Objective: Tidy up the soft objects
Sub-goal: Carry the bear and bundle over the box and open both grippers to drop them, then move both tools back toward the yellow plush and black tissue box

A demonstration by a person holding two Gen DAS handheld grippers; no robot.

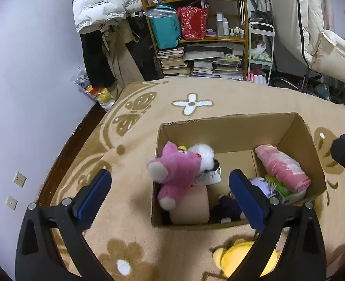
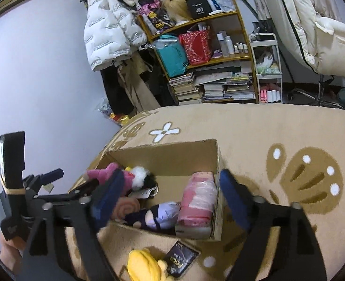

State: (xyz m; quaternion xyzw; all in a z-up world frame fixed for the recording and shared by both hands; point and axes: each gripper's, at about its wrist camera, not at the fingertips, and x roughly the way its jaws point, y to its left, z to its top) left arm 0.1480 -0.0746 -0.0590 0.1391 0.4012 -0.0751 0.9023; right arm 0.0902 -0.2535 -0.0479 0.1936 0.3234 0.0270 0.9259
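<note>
- Two grippers hang above a beige carpet (image 1: pixel 230 98) with brown flower and butterfly patterns, and an open cardboard box (image 1: pixel 228 126) stands on this carpet.
- Left gripper (image 1: pixel 170 187): its jaws are spread wide and hold nothing; they frame the left part of the box from above.
- Right gripper (image 2: pixel 168 187): its jaws are also spread wide and hold nothing; the box lies between them in the right wrist view.
- Inside the box, at the left wall, a pink plush toy (image 1: pixel 174 171) leans with its head over the rim, and a white fluffy toy (image 1: pixel 204 155) with a dark part touches it from behind.
- Under the pink toy lies a beige rolled towel (image 1: pixel 191 206), and beside this roll is a doll with dark hair (image 2: pixel 156 215).
- At the right wall of the box lies a pink bundle in clear plastic wrap (image 1: pixel 282 166), on top of a green and white item (image 1: pixel 280 187) that I cannot identify.
- Outside the box, near its front wall, a yellow plush toy (image 2: pixel 144 265) lies on the carpet, and a dark small packet (image 2: pixel 181 257) lies just beside it.
- Behind the carpet stands a wooden shelf (image 1: pixel 219 39) full of books, bags and bottles.
</note>
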